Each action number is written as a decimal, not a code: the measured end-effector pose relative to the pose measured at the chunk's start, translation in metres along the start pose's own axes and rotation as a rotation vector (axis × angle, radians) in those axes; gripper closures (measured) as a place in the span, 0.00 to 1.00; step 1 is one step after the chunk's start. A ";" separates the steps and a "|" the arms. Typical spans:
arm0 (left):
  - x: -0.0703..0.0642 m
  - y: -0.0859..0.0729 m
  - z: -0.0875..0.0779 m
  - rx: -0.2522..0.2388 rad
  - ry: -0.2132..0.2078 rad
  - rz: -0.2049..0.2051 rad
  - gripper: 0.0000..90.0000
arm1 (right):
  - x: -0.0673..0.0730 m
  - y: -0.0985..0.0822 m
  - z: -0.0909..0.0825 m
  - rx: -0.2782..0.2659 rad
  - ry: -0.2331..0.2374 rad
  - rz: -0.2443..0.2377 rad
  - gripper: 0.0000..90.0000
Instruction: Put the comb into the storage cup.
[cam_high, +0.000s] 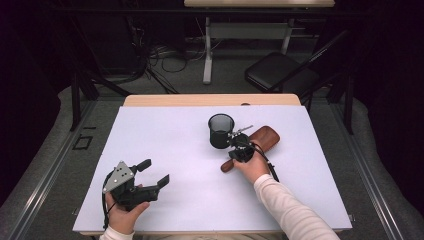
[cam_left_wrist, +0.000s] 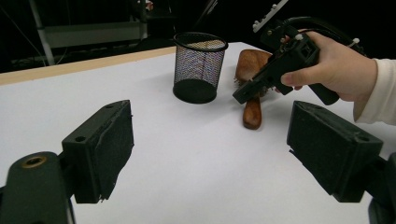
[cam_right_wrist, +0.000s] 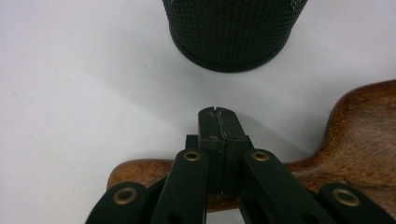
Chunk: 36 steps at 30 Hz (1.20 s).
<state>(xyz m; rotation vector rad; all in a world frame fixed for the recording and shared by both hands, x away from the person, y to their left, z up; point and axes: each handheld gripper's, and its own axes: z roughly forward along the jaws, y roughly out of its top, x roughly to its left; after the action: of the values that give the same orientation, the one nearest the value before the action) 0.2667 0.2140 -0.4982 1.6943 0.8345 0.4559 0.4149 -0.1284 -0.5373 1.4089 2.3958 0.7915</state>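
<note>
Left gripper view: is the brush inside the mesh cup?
No, the wooden brush lies flat on the table just right of the upright mesh cup, outside it.

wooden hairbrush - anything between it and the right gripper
Nothing visible does. The right gripper, jaws shut with nothing between them, hovers directly over the handle of the brown wooden hairbrush. The black wire-mesh cup stands just beyond on the white table, off the path.
</note>
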 end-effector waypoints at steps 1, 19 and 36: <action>0.000 0.000 0.000 0.002 0.002 0.000 0.16 | 0.000 -0.001 -0.001 0.000 0.004 0.000 1.00; 0.000 0.000 0.000 -0.001 0.002 0.000 0.16 | -0.005 -0.023 -0.019 0.013 0.008 -0.026 1.00; -0.001 0.000 0.001 0.001 0.002 0.004 0.16 | -0.022 -0.045 -0.039 0.007 -0.008 -0.017 1.00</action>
<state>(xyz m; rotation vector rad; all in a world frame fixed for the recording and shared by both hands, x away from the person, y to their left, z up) 0.2663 0.2126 -0.4981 1.6970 0.8330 0.4608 0.3751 -0.1775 -0.5326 1.3900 2.4038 0.7732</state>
